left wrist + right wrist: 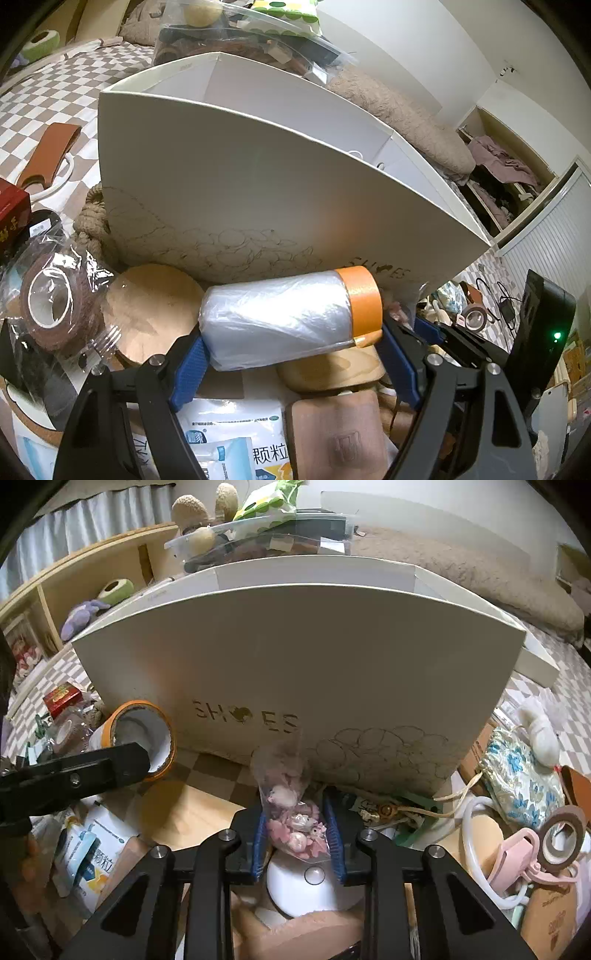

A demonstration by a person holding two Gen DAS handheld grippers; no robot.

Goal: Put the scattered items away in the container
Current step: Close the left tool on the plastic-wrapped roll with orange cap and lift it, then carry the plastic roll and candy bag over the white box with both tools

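Clutter crowds the checkered bed [55, 85] on the near side of a white shoe box [258, 177] printed "SHOES", whose tall front wall hides nearly all of its inside in both views; only a sliver of the far inner walls shows over the rim. The left tongs [291, 350] are clamped on a roll of clear plastic film with an orange tape end [288, 314], held crosswise just before the box front, blue pads pressing each end. The right tongs [297, 834] are clenched on a small clear bag of pink trinkets [291, 812]; the bag's top rises against the box wall, and what the little pink pieces are is hard to make out. A white round object [306, 886] beneath that bag is half covered by the fingers. At the left sit a brown tape roll in crinkled wrap [55, 306] and a red box [13, 214] cut off by the frame edge. At the right lie a blue floral pouch [517, 775] and a pink clip-like piece [517, 853], partly buried. A printed medicine packet [236, 435] is partly masked by the left tongs' black arms.
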